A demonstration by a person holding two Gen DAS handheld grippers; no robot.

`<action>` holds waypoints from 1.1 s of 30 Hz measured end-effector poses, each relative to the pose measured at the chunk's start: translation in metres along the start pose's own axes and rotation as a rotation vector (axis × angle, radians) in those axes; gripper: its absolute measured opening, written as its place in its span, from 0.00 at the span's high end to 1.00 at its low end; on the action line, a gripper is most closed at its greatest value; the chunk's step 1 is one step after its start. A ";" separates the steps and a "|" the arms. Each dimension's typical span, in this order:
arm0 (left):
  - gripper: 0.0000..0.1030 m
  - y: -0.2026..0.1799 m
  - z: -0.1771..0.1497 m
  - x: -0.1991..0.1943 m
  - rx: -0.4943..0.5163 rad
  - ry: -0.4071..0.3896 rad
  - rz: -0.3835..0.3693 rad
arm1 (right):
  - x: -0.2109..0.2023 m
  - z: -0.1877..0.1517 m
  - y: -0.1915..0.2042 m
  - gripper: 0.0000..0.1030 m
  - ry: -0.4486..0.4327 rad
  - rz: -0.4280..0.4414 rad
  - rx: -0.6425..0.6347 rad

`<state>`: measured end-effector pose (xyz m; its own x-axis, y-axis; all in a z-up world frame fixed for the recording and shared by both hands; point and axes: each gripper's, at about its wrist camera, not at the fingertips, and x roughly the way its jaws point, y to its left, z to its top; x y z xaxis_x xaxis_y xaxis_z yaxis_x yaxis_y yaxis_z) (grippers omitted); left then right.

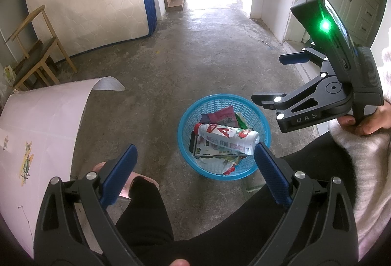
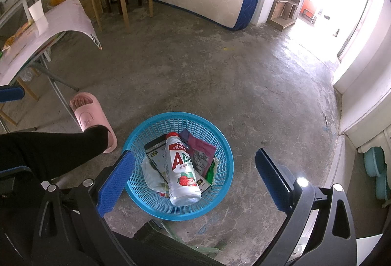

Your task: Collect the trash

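Right wrist view: right gripper (image 2: 194,174) wide, empty, over blue basket (image 2: 221,195) holding strawberry drink bottle (image 2: 182,168). Left gripper (image 1: 195,169) likewise wide. Recommend fetching remaining counter (image 2: 61,19) litter.

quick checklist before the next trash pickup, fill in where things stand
1. Left gripper empty and open: ok, jaws wide, nothing between them.
2. Right gripper empty and open: ok, same.
3. Blue basket upright on the floor: ok.
4. Bottle inside the basket: ok, lying on top of the wrappers.
5. Room left in the basket: ok, contents sit below the rim.
6. More trash to collect: cannot tell; items on the table are too small to identify.
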<state>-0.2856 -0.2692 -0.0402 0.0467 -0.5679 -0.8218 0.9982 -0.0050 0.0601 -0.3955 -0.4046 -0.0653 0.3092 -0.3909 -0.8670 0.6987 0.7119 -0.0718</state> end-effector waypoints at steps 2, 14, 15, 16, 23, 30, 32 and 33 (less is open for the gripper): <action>0.10 -0.004 -0.001 0.000 0.007 -0.007 0.007 | 0.000 0.000 0.000 0.07 0.000 0.000 0.001; 0.10 -0.012 -0.003 -0.001 0.007 -0.010 0.009 | 0.001 0.001 -0.001 0.07 -0.001 0.000 0.000; 0.10 -0.010 -0.001 -0.002 0.007 -0.010 0.009 | 0.000 0.000 0.000 0.07 0.000 0.000 0.000; 0.10 -0.011 -0.001 -0.002 0.008 -0.011 0.010 | 0.000 0.000 0.000 0.07 0.000 0.000 0.000; 0.10 -0.007 0.001 -0.003 -0.003 0.003 0.001 | 0.000 0.000 -0.001 0.07 -0.001 0.000 0.001; 0.10 -0.004 0.001 -0.004 -0.005 0.004 0.000 | 0.000 0.002 -0.002 0.07 0.002 0.002 0.003; 0.10 -0.004 0.002 -0.003 -0.005 0.004 0.000 | 0.001 0.002 -0.003 0.07 0.002 0.002 0.003; 0.10 -0.005 0.001 -0.004 -0.006 0.004 0.000 | 0.001 0.002 -0.002 0.07 0.003 0.002 0.003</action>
<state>-0.2908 -0.2681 -0.0364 0.0467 -0.5644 -0.8242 0.9984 -0.0005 0.0569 -0.3958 -0.4076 -0.0647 0.3092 -0.3877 -0.8684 0.7001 0.7108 -0.0680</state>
